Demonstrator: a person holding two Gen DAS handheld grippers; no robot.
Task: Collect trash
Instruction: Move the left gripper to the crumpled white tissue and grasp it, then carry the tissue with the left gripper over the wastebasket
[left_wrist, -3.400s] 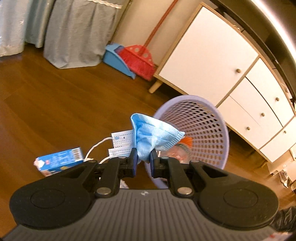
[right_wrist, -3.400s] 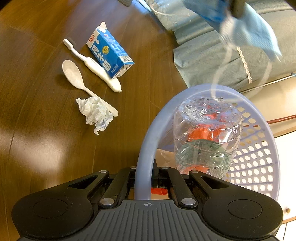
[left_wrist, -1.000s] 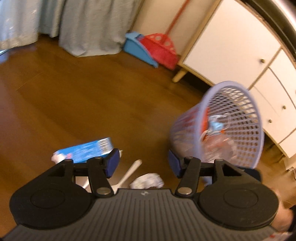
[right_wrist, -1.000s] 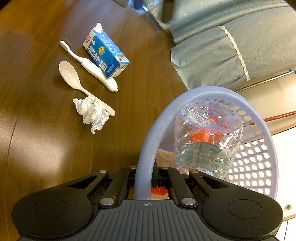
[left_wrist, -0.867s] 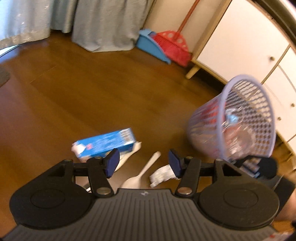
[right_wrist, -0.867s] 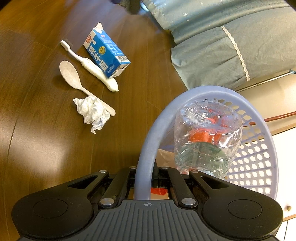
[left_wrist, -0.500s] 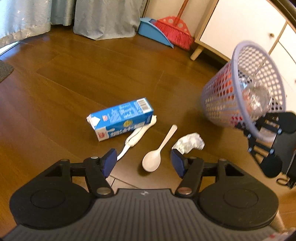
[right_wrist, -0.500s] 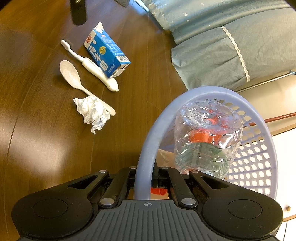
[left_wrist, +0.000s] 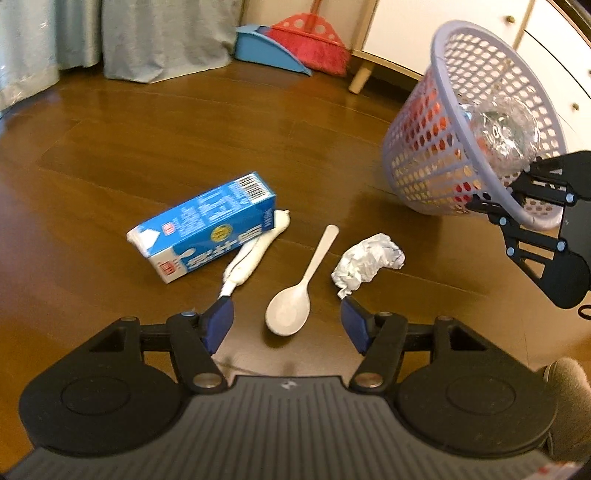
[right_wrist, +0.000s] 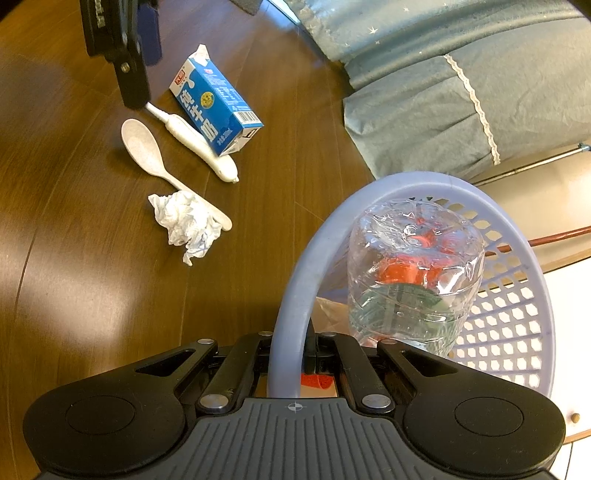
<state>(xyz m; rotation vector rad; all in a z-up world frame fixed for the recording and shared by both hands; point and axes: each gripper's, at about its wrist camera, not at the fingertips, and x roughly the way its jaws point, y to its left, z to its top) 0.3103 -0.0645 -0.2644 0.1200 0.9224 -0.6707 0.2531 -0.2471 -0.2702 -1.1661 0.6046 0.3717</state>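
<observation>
Blue milk carton (left_wrist: 207, 221) on the wood floor (left_wrist: 110, 147): white Chinese characters on its side, too distorted to read for sure; small red logo patch, yellow round badge, barcode at one end, fine print illegible. No other readable text anywhere.

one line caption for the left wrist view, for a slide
Open left gripper hovers over a spoon on the wood floor, milk carton and crumpled tissue alongside.
</observation>
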